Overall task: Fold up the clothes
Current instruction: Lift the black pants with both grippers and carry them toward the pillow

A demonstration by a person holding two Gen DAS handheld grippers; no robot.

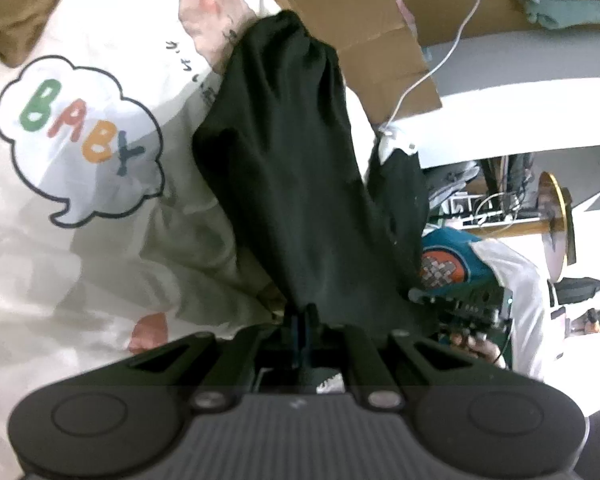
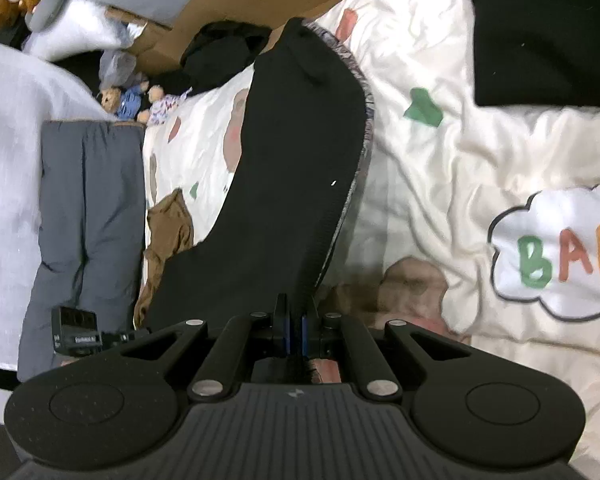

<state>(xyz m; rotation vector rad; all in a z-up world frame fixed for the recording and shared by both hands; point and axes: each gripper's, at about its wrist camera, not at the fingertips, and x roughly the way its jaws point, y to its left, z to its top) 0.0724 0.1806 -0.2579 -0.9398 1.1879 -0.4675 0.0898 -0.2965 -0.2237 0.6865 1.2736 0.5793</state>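
Observation:
A black garment [image 1: 292,168] is lifted over a cream quilt [image 1: 80,260] printed with a "BABY" speech bubble. My left gripper [image 1: 300,314] is shut on one edge of it, and the cloth stretches away up the left wrist view in folds. In the right wrist view my right gripper [image 2: 296,312] is shut on the black garment [image 2: 296,152] too, pinching an edge with a grey ribbed trim. The cloth runs taut from those jaws toward the far side. More black fabric [image 2: 548,32] lies on the quilt [image 2: 440,160] at the upper right.
Folded grey trousers [image 2: 88,208] and a brown garment [image 2: 168,236] lie at the quilt's left edge. A cardboard box [image 1: 340,12] and a white cable [image 1: 452,48] stand beyond the quilt. A person's hand [image 1: 476,344] holds a device at the right. Soft toys [image 2: 136,98] sit further back.

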